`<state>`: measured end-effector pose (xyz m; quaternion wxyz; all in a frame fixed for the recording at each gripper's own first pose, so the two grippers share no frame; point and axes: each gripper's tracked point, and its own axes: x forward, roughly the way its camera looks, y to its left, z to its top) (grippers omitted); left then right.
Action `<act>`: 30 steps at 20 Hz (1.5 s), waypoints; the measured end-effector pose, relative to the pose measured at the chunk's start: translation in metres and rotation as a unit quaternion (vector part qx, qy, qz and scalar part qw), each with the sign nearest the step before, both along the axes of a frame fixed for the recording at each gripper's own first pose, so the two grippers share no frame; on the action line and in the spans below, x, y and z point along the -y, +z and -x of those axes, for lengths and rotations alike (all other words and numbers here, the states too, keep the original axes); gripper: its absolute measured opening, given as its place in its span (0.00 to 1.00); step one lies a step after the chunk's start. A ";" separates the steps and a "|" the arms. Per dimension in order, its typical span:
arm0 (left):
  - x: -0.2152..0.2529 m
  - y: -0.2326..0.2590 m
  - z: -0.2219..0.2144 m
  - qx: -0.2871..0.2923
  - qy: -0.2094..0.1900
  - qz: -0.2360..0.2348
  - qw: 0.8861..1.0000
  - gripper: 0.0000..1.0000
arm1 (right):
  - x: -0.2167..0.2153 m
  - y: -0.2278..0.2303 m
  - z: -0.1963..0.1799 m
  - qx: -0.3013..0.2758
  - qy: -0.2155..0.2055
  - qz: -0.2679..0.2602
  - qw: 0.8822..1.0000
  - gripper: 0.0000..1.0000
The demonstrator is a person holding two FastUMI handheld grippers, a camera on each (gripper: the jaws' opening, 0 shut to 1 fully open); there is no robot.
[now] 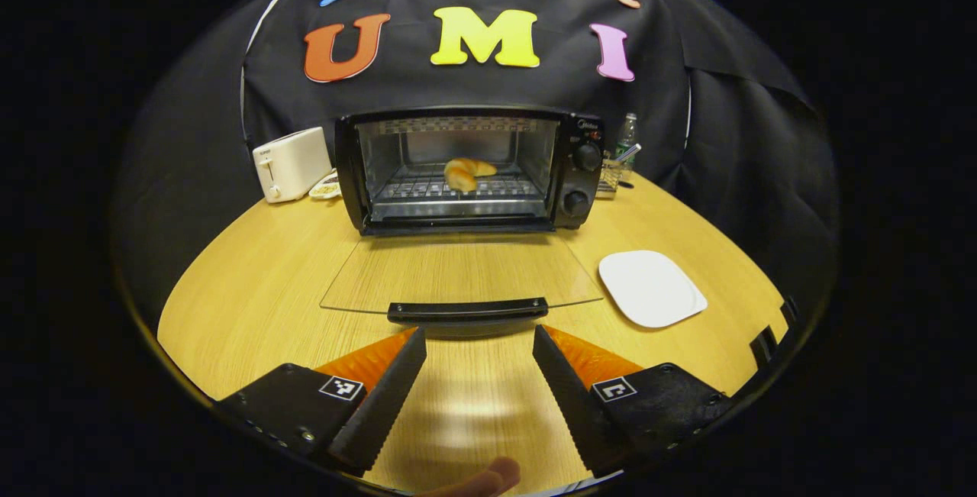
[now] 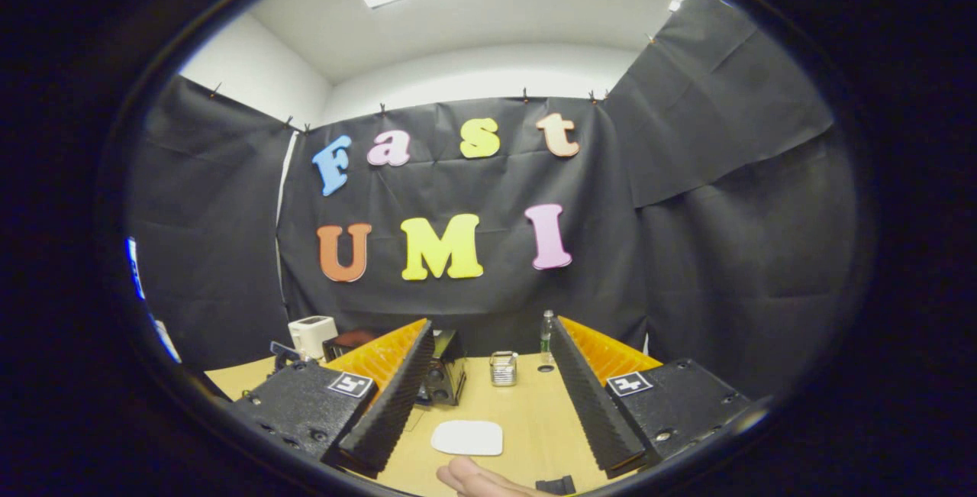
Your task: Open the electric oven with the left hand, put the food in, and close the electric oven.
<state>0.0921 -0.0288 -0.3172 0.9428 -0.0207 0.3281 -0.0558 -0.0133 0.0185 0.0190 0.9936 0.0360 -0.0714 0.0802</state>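
Left gripper view: oven (image 1: 469, 169) at twelve o'clock, door (image 1: 458, 275) flat toward me; croissant (image 1: 467, 173) inside, long axis crosswise. My left gripper (image 1: 477, 375) and right gripper (image 2: 488, 394) fingers spread wide, holding nothing.

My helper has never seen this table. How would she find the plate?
Start at the black oven at the table's back, its glass door folded down. The plate lies right of that door: flat, white, rounded-square and empty, unlike the boxy toaster left of the oven.
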 end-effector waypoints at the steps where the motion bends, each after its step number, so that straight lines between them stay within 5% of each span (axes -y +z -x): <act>1: 0.002 -0.008 0.000 -0.012 0.001 -0.003 1.000 0.93 | 0.006 0.003 0.005 0.009 0.002 -0.013 1.000 0.95; 14: 0.001 -0.037 -0.023 -0.060 0.024 -0.051 0.997 0.96 | 0.027 -0.014 0.002 0.013 0.023 -0.022 0.999 0.95; 18: 0.009 -0.018 -0.030 -0.022 0.005 -0.053 0.998 1.00 | 0.022 -0.014 0.006 0.012 0.034 -0.024 0.999 0.95; 30: 0.007 0.014 -0.043 0.012 0.032 -0.032 0.999 0.95 | 0.023 -0.015 0.005 0.022 0.038 -0.052 0.998 0.94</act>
